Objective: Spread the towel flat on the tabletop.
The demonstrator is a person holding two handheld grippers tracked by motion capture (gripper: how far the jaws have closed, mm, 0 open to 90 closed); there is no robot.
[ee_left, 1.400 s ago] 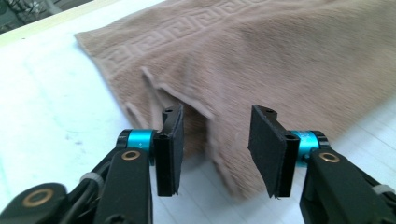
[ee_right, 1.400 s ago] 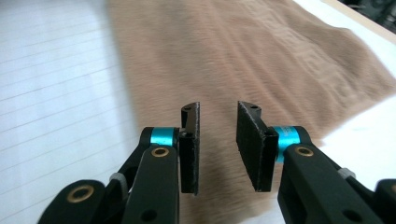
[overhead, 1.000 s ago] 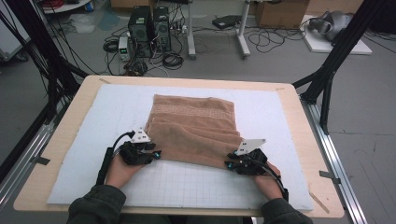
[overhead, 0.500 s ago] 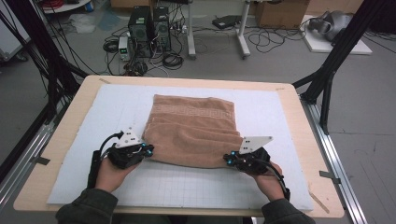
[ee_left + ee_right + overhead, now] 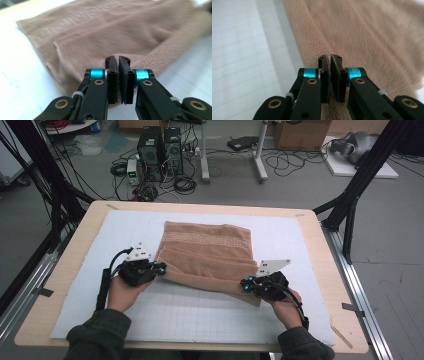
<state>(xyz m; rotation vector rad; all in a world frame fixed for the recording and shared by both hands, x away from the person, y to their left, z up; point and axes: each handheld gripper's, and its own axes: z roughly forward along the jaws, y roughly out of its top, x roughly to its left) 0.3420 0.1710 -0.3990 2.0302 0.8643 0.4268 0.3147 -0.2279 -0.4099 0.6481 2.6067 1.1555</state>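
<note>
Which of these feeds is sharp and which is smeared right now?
Left gripper view: tongs crisp, brown towel behind them smeared and soft. Right gripper view: tongs sharp, the towel's far pile blurs toward the top right. High view: evenly lit, somewhat soft, no glare on the white mat.

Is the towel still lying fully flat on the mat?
No: in the high view the towel has its near edge pinched at both corners by the left gripper and right gripper, lifted and sagging.

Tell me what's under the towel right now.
The towel lies on a white gridded mat on the table. Its near edge is pinched in the left gripper and right gripper. Anything beneath its middle is covered.
</note>
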